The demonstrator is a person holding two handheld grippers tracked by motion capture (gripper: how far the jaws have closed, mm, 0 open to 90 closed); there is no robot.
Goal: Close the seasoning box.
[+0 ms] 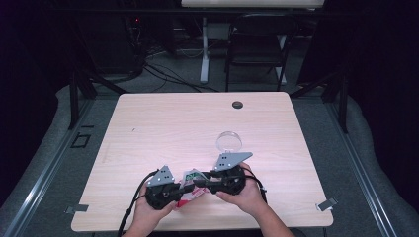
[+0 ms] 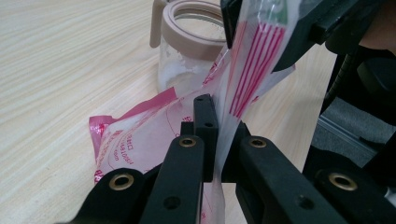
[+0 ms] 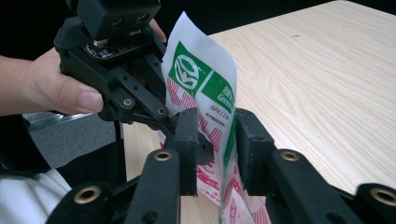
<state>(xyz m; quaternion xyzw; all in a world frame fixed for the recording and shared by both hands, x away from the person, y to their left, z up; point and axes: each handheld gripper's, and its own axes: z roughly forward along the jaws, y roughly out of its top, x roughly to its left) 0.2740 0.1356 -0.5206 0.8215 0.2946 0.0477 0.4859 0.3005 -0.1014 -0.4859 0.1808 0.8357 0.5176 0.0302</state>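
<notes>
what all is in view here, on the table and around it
clear plastic bag with red stripes and a green logo: 1, clear, red, green and white, near edge of the table, held up between both grippers
clear glass jar with a beige plastic rim and handle: 1, clear and beige, on the table just behind the bag
light wooden table: 1, pale wood
round black cap: 1, black, set in the table's far side
black folding chair: 1, black, on the floor beyond the table
left gripper: 1, black, shut on the bag
right gripper: 1, black, jaws either side of the bag, contact unclear
hands: 2, at the bottom of the high view
</notes>
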